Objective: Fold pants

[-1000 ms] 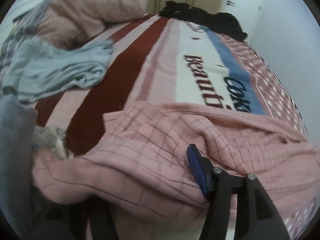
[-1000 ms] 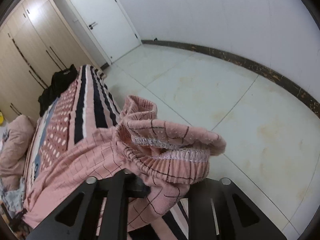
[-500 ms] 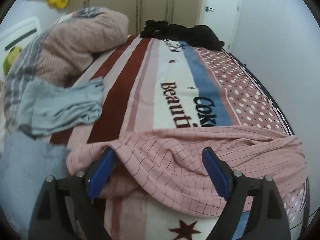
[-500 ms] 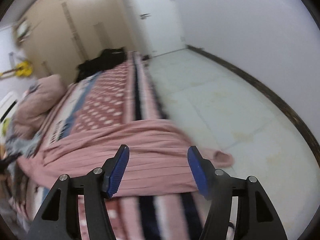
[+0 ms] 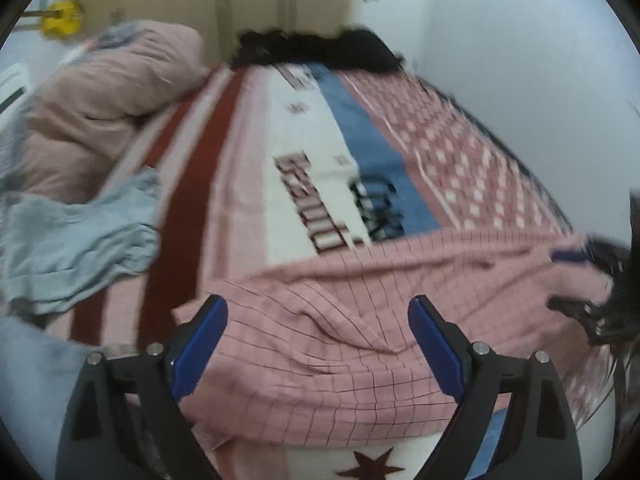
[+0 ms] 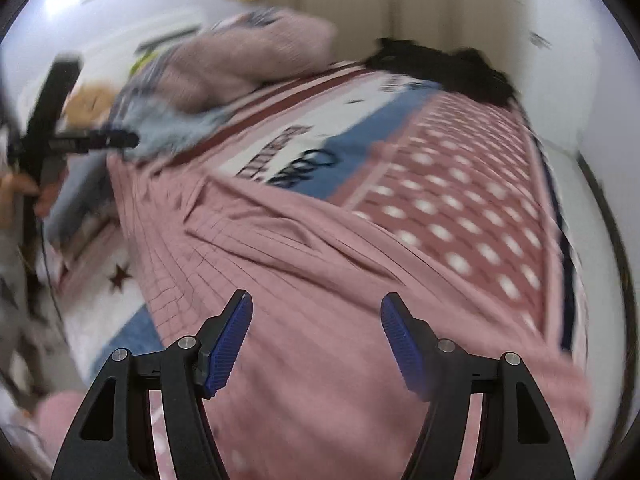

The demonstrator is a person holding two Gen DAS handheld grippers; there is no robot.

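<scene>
Hovering above a bed [image 5: 256,184], the left gripper [image 5: 318,340] has its blue-padded jaws apart and opening wider, nothing clamped between them. The right gripper [image 6: 316,336] is likewise apart, opening, and empty. Beneath both lie pink checked pants [image 5: 360,300], spread flat with their long axis crosswise over the striped bedspread. Grey clothing [image 5: 76,240] sits near the left edge, black clothing [image 5: 320,50] at the far end.

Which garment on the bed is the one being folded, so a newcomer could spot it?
Start from the striped bed cover with big lettering. Across its near end lie the pink pants, spread flat. Their thin dark grid sets them apart from the crumpled grey garment and the black clothes at the far end.
</scene>
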